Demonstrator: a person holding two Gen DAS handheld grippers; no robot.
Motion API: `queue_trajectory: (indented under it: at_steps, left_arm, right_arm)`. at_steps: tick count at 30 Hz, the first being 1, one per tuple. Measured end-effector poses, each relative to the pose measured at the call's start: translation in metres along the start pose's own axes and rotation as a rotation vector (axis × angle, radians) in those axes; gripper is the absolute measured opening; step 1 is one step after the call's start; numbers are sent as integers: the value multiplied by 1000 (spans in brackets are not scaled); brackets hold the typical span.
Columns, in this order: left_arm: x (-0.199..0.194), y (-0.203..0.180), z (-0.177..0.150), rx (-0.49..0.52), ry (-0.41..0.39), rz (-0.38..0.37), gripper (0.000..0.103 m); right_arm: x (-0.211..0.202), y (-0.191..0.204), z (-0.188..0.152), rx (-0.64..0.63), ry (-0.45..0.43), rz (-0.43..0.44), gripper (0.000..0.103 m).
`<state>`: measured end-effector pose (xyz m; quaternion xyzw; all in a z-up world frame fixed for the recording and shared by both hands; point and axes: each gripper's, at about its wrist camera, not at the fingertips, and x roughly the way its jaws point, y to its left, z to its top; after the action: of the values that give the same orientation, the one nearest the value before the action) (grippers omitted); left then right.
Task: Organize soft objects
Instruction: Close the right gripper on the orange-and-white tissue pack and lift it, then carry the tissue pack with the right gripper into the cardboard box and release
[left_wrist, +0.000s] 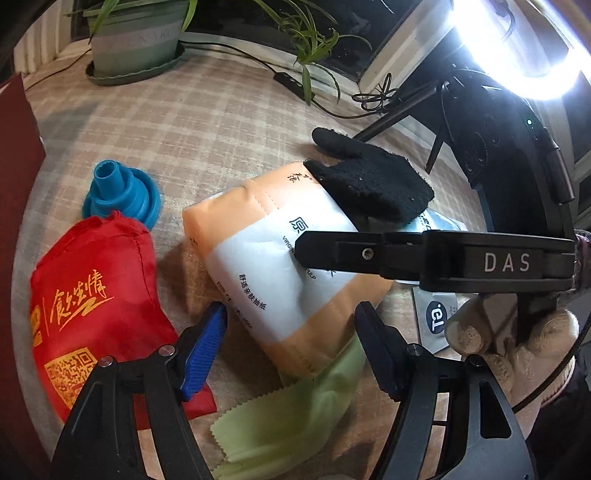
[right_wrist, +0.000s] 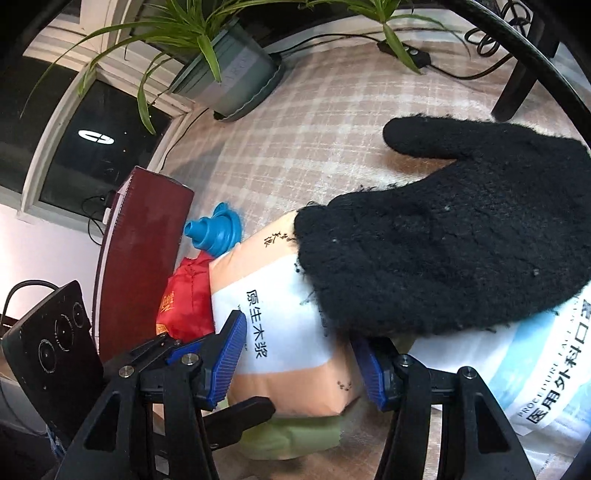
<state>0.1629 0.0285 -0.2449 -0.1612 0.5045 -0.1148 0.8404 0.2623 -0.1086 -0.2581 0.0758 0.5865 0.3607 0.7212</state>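
Observation:
An orange and white tissue pack lies on the checked cloth, resting partly on a light green cloth. A black knitted glove lies over its far end and over a face mask packet. A red fabric pouch lies to the left. My left gripper is open, its fingers either side of the pack's near end. My right gripper is open around the pack from the other side; one finger presses on the pack's top.
A blue collapsible funnel sits behind the red pouch. A potted plant stands at the back, with cables and a black tripod at the right under a bright lamp. A dark red box stands at the left edge.

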Motion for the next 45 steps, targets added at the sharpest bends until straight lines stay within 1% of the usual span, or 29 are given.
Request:
queue_trajectory:
  at_steps: [8,11,16,21,27,33,40,45]
  left_arm:
    - [-3,0,-1,0,-5,-24,69]
    - [-11,-5,-3,9,-25,-22,69]
    - [-31,-16,-5,41,-69,-22,69]
    - [-61,-27,-10,74,-124,-28,69]
    - [-99,-29,-24,82,-192,-32,69]
    - [-139,-17,-41,75,-263,-6,69]
    - [-185,19,-65,33,-327,33,69]
    - [-210,58,-79,-12,-347,70,69]
  right_arm:
    - [2,8,-3,-12,2,-1,54]
    - [-3,13,-7,-16,-6,-1,54]
    - [-25,28,-15,-27,-47,2,54]
    - [-52,48,-22,-53,-96,0,54]
    - [-78,87,-33,-118,-140,-21,54]
    - [-83,135,-46,-177,-159,-15,54]
    - [-65,198,-58,-255,-150,13,54]
    - [-33,248,-61,-318,-122,24,54]
